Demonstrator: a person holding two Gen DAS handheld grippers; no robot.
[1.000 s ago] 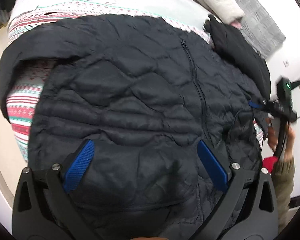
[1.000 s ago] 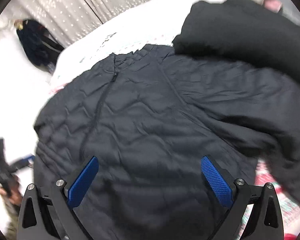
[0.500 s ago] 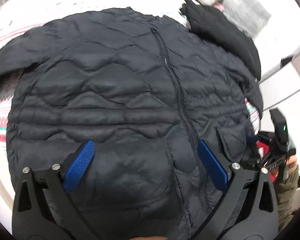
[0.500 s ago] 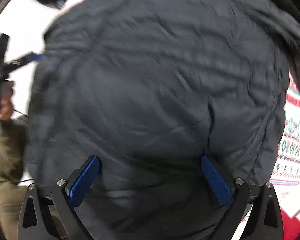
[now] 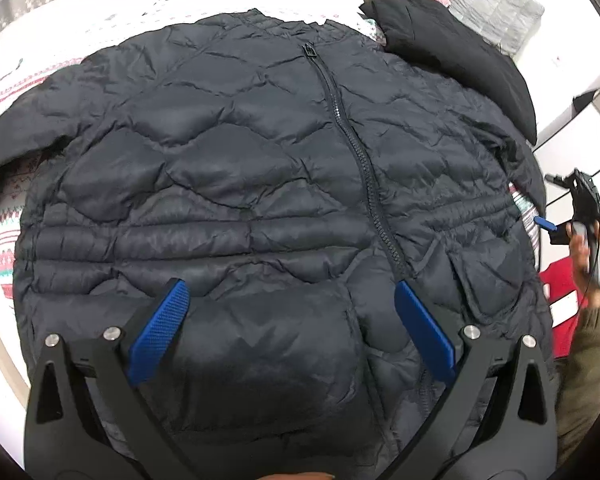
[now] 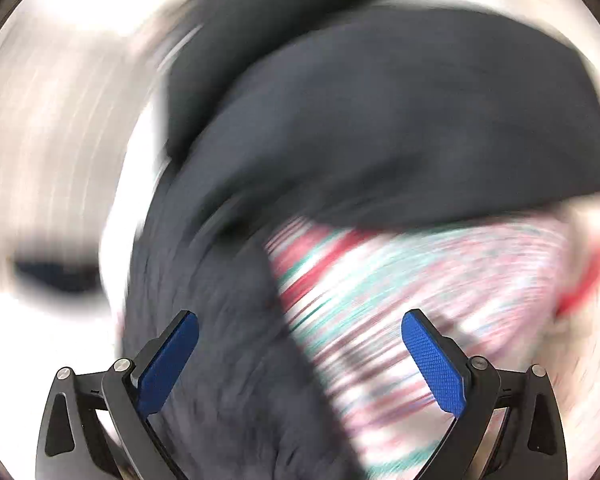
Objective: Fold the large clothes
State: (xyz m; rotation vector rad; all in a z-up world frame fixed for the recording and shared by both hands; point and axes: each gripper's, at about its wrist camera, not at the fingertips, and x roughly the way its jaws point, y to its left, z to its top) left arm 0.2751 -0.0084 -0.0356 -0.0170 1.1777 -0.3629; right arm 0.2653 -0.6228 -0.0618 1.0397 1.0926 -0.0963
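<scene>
The jacket (image 5: pixel 284 200) is now centred under the left gripper (image 5: pixel 288 316) — the right gripper (image 6: pixel 300 344), swung to three o'clock; both are spread, empty.

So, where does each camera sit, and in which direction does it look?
Left wrist: sits on the left gripper, above the hem of the jacket, looking along the open fingers toward the collar; the right gripper and hand show at the right edge.
Right wrist: sits on the right gripper, fingers open, facing the jacket's edge over the patterned cover; the picture is blurred by motion.
Shared: jacket and cover.
</scene>
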